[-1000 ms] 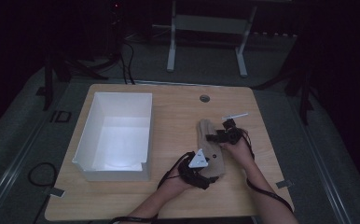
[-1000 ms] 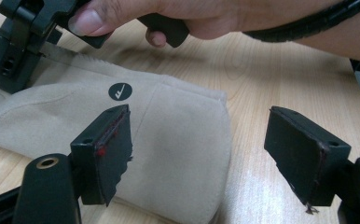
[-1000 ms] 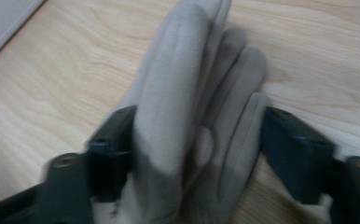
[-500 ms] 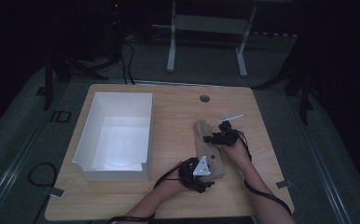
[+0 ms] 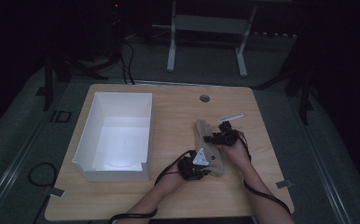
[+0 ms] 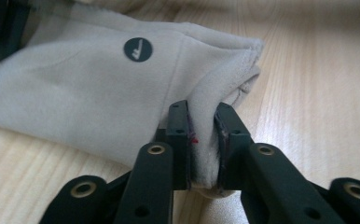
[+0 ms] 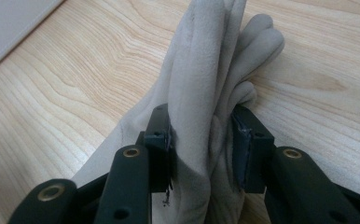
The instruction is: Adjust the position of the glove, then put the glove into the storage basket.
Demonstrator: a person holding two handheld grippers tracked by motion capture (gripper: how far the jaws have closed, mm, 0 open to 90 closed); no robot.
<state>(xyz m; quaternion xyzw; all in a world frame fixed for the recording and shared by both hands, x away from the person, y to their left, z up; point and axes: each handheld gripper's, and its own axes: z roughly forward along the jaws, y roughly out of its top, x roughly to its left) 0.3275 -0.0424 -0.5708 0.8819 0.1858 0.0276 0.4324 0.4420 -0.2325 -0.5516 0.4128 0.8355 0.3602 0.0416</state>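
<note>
A beige glove [image 5: 207, 144] on the counter [image 5: 169, 196] is clamped at its cuff by the left claw [image 6: 202, 140] and at its fingers by the right claw [image 7: 205, 149], both having just been closing.

Left claw [image 6: 205, 144] clamped on beige glove [image 6: 89, 93]

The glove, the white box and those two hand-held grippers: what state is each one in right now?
Glove: beige, lying flat on the table, pinched at both ends.
White box: open-topped, upright, nothing inside.
Left hand-held gripper: jaws just closed, shut on the glove's cuff edge.
Right hand-held gripper: jaws just closed further, pads pressing the glove's finger end.
Table: wooden, with a round hole near its far edge.
</note>
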